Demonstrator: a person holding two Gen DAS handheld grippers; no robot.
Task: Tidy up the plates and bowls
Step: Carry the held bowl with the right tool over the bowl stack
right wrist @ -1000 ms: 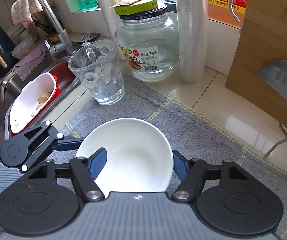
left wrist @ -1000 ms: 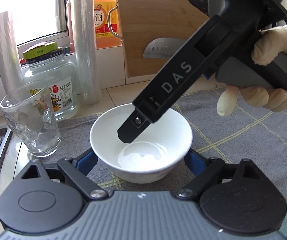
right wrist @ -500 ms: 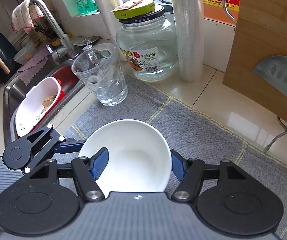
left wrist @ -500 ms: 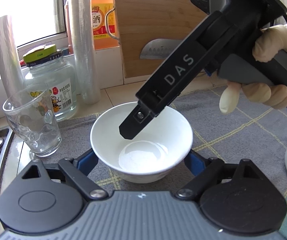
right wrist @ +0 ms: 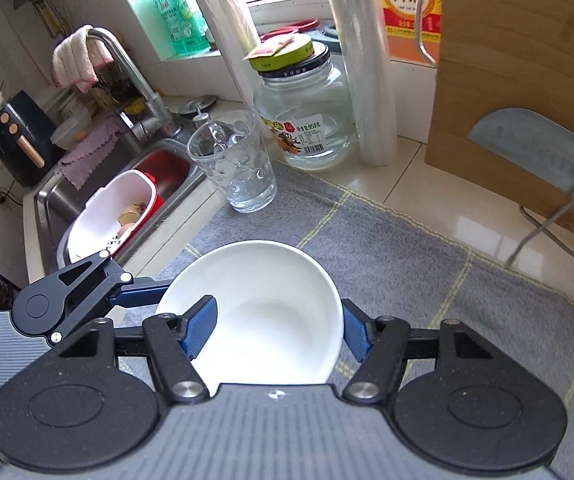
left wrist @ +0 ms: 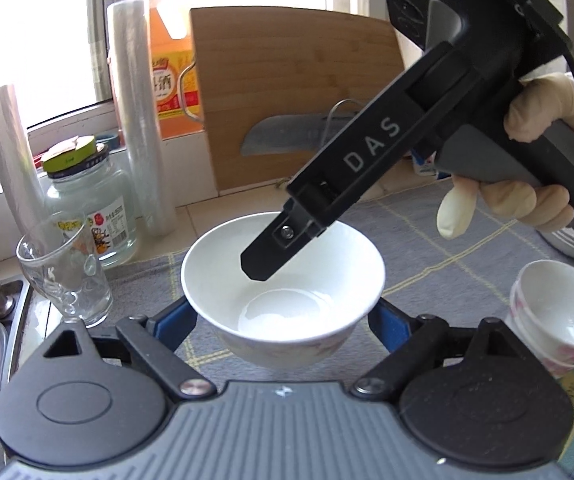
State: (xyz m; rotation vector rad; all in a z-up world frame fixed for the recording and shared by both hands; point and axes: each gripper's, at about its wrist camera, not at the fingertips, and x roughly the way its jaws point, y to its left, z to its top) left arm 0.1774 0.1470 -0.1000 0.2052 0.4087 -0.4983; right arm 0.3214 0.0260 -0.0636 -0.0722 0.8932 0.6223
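Plain white bowl point(left wrist: 283, 280), glossy inside, faint floral print outside

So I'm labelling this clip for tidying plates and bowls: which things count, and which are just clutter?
Part of the job:
white bowl
stacked small bowls
right gripper, gripping the bowl's wall
left gripper

Just lying about:
drinking glass
glass jar
cutting board
cleaver
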